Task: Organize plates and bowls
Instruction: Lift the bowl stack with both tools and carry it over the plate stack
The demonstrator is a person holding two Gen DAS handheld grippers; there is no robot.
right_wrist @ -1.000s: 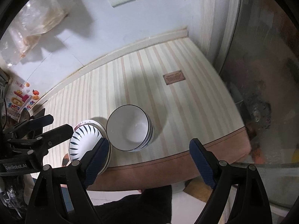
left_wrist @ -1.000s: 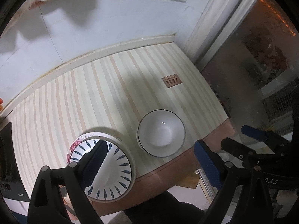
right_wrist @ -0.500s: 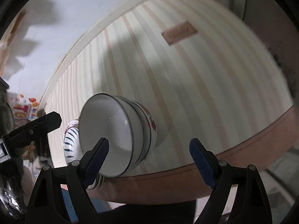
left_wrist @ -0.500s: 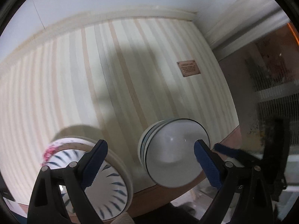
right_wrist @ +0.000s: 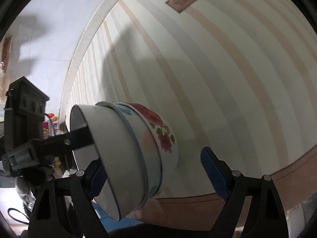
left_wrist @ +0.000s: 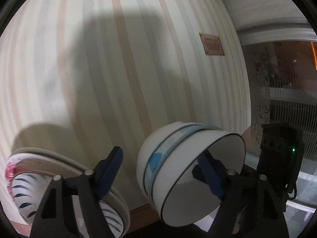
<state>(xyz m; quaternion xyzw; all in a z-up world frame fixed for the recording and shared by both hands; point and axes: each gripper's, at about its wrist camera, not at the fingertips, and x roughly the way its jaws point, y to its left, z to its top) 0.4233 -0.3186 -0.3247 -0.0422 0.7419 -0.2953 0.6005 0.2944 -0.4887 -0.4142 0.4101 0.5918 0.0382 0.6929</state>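
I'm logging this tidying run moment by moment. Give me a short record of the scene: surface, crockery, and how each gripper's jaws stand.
surface: striped tablecloth with a brown label
bowls: three nested bowls, plain white innermost, floral outermost
plates: stack of plates, beside the bowls, apart from them
left gripper: jaws open, just been closing; one finger inside the top bowl, the other outside, not touching
right gripper: jaws open; one finger appears inside the top bowl, the other outside, clear of the stack

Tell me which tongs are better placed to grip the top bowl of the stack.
Left, I think. The left tongs have just been closing with the wall of the white, dark-rimmed ceramic top bowl between them, one finger inside; the right tongs are wide open.
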